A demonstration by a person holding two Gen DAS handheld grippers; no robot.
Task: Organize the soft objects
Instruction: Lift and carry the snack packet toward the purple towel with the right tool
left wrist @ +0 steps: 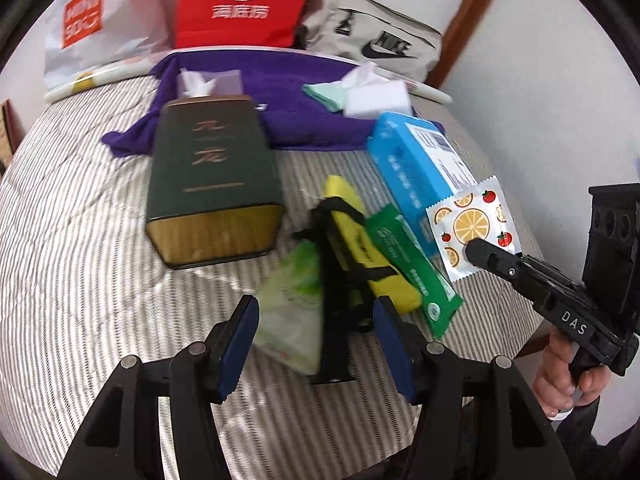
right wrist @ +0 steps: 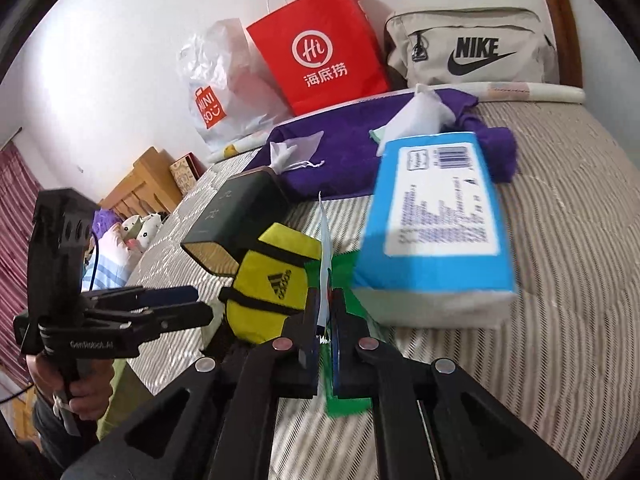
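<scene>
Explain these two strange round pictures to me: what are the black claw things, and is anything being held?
No robot here: a person holds a hand-held two-finger clamp in each hand, and a wide-angle camera on each clamp looks along its fingers. One picture comes from the left gripper, the other from the right gripper.

They work over a striped bed. On it lie a dark green box, a blue tissue pack, a yellow pouch, a green packet and a purple towel. Bags stand behind.

The right gripper is shut on a thin fruit-print packet. The left one is open, holding nothing, above the yellow pouch.
</scene>
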